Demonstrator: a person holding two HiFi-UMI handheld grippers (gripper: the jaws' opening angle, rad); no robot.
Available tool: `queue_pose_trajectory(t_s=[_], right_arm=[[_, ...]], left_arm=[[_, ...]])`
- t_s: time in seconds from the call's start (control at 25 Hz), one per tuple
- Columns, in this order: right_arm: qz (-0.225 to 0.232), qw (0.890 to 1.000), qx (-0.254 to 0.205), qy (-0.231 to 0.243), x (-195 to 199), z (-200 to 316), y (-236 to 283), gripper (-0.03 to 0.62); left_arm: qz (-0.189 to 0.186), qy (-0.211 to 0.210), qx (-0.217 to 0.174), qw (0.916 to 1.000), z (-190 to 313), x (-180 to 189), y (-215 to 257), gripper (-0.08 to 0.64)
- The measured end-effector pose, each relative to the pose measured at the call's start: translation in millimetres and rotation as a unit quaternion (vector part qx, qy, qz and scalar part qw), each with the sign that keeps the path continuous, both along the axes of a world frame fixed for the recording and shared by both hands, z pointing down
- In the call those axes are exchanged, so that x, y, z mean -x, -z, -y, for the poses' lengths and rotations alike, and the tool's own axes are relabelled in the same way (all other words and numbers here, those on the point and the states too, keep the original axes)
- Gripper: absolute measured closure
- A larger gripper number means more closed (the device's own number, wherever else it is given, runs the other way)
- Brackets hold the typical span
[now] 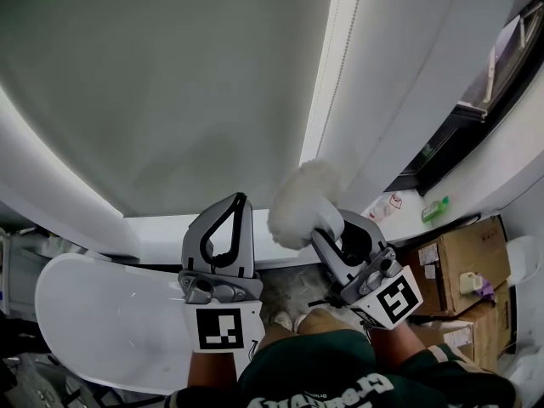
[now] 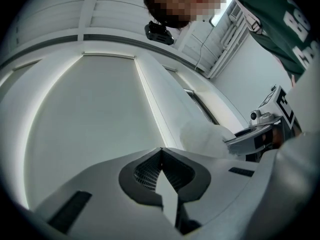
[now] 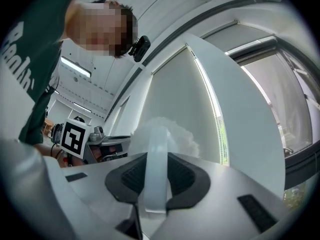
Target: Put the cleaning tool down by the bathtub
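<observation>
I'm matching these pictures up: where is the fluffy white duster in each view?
Head view: fluffy white duster, centre, above the right gripper.
Left gripper view: blurred, right of centre.
Right gripper view: centre, its handle clamped in the jaws.
Shared landmark: the bright white strip near it.

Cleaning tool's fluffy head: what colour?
White. The cleaning tool shows best in the head view.
</observation>
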State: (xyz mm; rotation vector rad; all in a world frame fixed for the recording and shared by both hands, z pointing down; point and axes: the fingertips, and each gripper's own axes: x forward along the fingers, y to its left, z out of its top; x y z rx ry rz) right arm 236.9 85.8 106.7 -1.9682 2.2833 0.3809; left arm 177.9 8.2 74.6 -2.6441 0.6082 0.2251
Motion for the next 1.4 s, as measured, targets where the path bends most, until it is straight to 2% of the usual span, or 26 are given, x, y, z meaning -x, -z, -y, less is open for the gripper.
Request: queue_pose_trajectory(t_s=[0.24, 0.56, 0.72, 0.92, 1.16, 1.4], right_arm=[[0.001, 1.000, 0.000, 0.022, 0, 3, -2, 0.499], [-0.006, 0.997, -0.008, 0.072, -1, 5, 4, 0.499], [-0.015, 0.993, -0.011, 0.119, 8, 39, 1, 0.499], [-0.009, 0.985, -0.001, 0.175, 24, 107, -5, 0.499], [-0.008, 0.976, -0.001, 0.219, 32, 143, -28, 0.499], [-0.004, 0.969, 0.014, 0.246, 31, 150, -13, 0.499]], left_arm=[[0.008, 0.016, -0.007, 0.9998, -3, 1, -2, 0.554], [0.008, 0.061, -0.017, 0.9979, -8, 5, 5, 0.554], [0.003, 0.100, -0.012, 0.9949, 20, 15, 5, 0.554], [0.009, 0.159, 0.000, 0.9873, 85, 33, -1, 0.554], [0.006, 0.215, -0.002, 0.9767, 112, 47, -21, 0.554], [-0.005, 0.277, 0.001, 0.9608, 115, 63, -2, 0.554]])
